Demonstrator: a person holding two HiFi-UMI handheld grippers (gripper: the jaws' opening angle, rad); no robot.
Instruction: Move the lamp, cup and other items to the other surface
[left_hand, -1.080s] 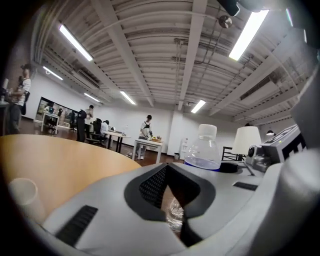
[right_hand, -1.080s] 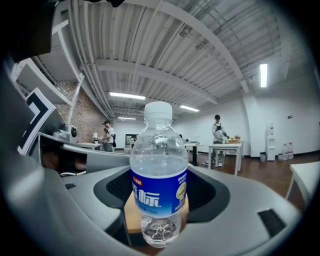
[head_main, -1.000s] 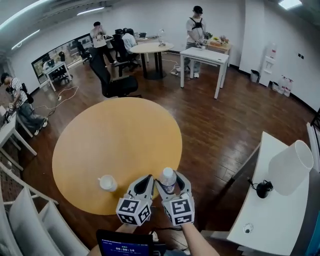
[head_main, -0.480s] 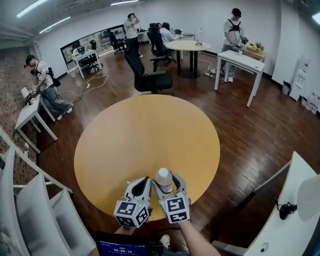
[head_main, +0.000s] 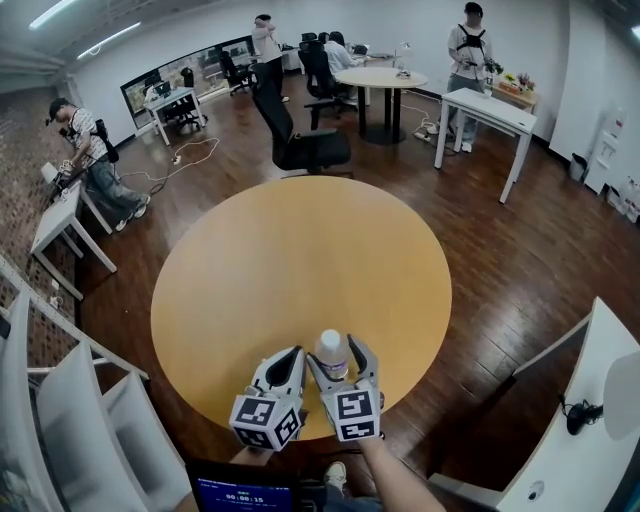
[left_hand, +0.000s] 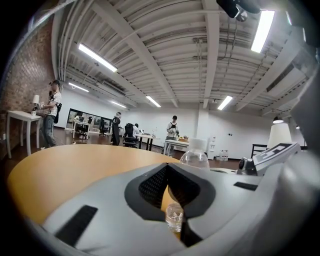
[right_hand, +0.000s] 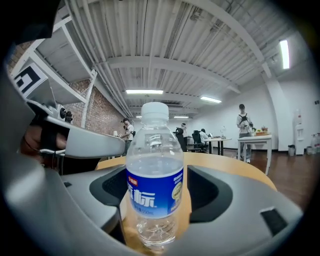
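Observation:
A clear water bottle (head_main: 332, 355) with a blue label and white cap stands upright on the round wooden table (head_main: 290, 250), near its front edge. My right gripper (head_main: 336, 350) surrounds it. The jaws have just been opening, and in the right gripper view the bottle (right_hand: 154, 185) stands between them with a gap on each side. My left gripper (head_main: 293, 358) is just left of the bottle, shut and holding nothing. Its view shows the bottle (left_hand: 194, 156) past its tips. The white lamp shade (head_main: 624, 392) shows at the far right edge. No cup is in view.
A white surface (head_main: 560, 440) with a black plug and cable (head_main: 578, 414) lies to the right, across a strip of dark wood floor. White rails (head_main: 60, 400) stand on the left. Beyond the table are an office chair (head_main: 300, 140), other tables and several people.
Both grippers and the bottle have shifted along the table's near edge as the head view swung. The white cup seen left of the grippers a second ago is out of sight.

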